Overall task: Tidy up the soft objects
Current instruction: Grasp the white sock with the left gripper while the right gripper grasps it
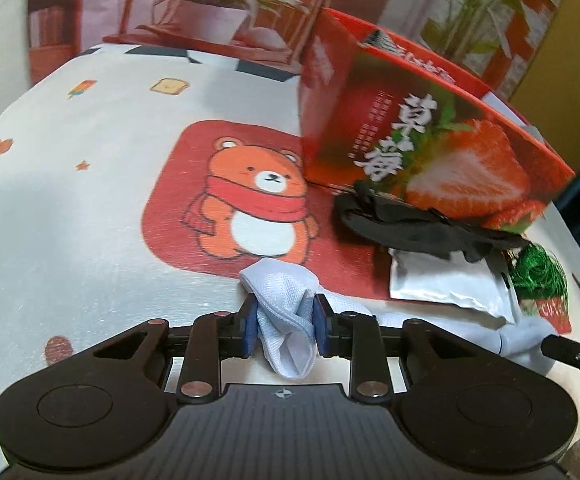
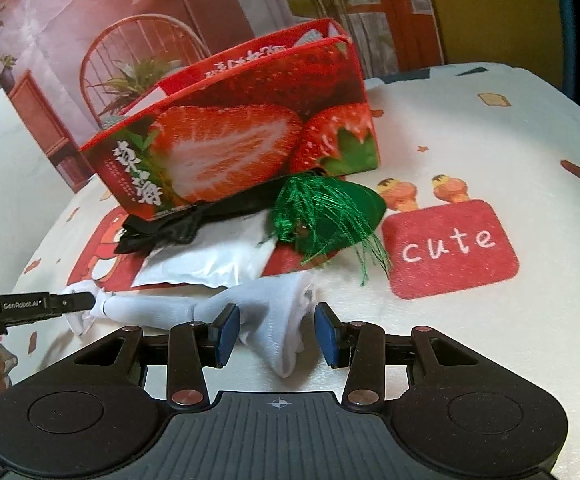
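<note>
The left gripper is pinching 1 end of a white sock between its 2 blue pads, the fabric bunching up and hanging down between them. The sock is stretching across the cartoon-printed tablecloth toward the right gripper, whose jaws are standing apart with the sock's other end lying loose between the pads, not clamped. In the right wrist view the left gripper's fingers are showing at the left edge, closed on the twisted end of the sock. Just beyond the sock, a white packet is lying flat on the cloth, with a black fabric piece draped over its far edge and resting against the foot of a red strawberry box. A green tasselled object is sitting beside the packet, touching the box's lower front. The box is standing open-topped near the middle of the table, behind the whole pile.
</note>
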Tool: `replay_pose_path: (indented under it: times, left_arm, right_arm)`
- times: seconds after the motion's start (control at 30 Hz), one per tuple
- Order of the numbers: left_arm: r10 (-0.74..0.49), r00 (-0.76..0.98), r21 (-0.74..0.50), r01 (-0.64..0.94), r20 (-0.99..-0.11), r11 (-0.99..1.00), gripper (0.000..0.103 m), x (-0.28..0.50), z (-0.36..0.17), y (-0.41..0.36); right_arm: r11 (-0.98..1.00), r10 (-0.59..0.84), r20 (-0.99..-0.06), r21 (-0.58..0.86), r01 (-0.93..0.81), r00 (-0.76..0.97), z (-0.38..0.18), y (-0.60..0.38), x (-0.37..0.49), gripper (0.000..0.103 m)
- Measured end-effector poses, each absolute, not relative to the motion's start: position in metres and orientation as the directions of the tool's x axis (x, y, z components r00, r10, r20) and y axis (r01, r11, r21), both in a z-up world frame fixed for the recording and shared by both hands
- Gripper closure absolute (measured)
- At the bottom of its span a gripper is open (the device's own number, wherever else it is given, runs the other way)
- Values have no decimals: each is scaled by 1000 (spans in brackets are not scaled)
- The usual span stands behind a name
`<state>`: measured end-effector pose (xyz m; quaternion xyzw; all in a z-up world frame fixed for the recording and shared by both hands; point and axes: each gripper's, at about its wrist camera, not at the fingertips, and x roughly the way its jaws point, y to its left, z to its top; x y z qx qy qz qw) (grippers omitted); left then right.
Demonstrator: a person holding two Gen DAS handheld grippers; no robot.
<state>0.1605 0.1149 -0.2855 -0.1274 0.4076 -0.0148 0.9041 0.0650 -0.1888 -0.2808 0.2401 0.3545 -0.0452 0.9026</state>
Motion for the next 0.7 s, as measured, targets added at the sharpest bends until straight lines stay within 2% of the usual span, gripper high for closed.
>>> replay_pose_path:
  times: [0.6, 0.7]
  left_arm:
    - [-123, 675, -235, -77, -728, 969, 73, 159, -287, 116]
    - [-124, 677, -236, -76, -726, 969, 74, 159, -287, 115]
  right_arm:
    - [880, 120, -660, 417, 228, 742, -293, -180, 83, 63]
    - [873, 131, -655, 432, 226, 744, -294, -181, 82, 71]
